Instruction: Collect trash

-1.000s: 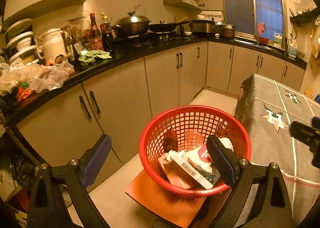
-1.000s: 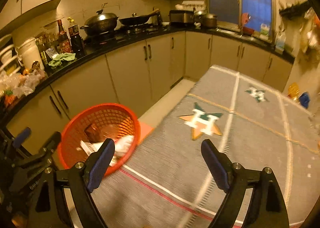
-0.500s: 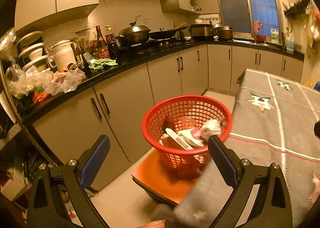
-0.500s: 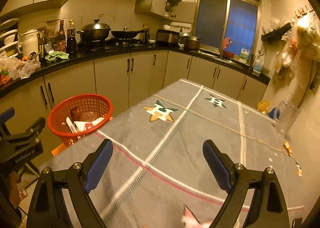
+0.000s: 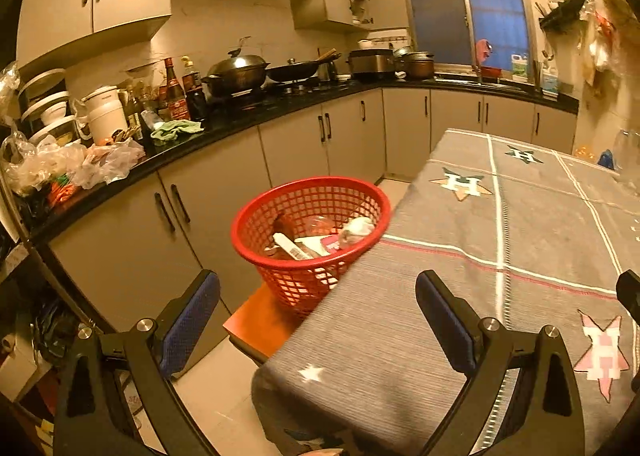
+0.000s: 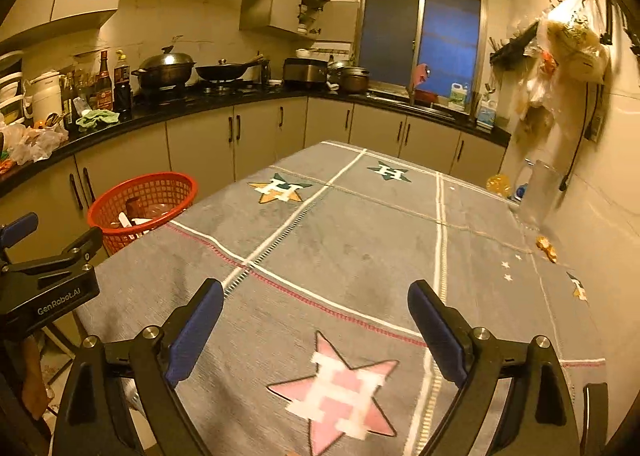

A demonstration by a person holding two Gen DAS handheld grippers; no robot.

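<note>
A red mesh basket [image 5: 280,212] [image 6: 120,200] stands on an orange stool [image 5: 260,320] beside the table's left edge. It holds trash: a white box, crumpled paper [image 5: 356,230] and wrappers. My left gripper [image 5: 320,316] is open and empty, near the table's front left corner, well back from the basket. My right gripper [image 6: 314,320] is open and empty above the grey cloth [image 6: 360,240]. A small orange scrap [image 6: 547,248] lies by the wall on the table's right side. The left gripper's body [image 6: 48,280] shows at the left of the right wrist view.
Beige cabinets under a black counter [image 5: 240,116] run along the left and back, crowded with bottles, a wok, pots and plastic bags [image 5: 60,168]. A clear jug [image 6: 540,192] stands at the table's far right by the wall. Bags hang on wall hooks [image 6: 568,52].
Both grippers have pulled back and up from the basket; it now looks smaller and farther off. More of the table's cloth has come into view. Both stay open.
</note>
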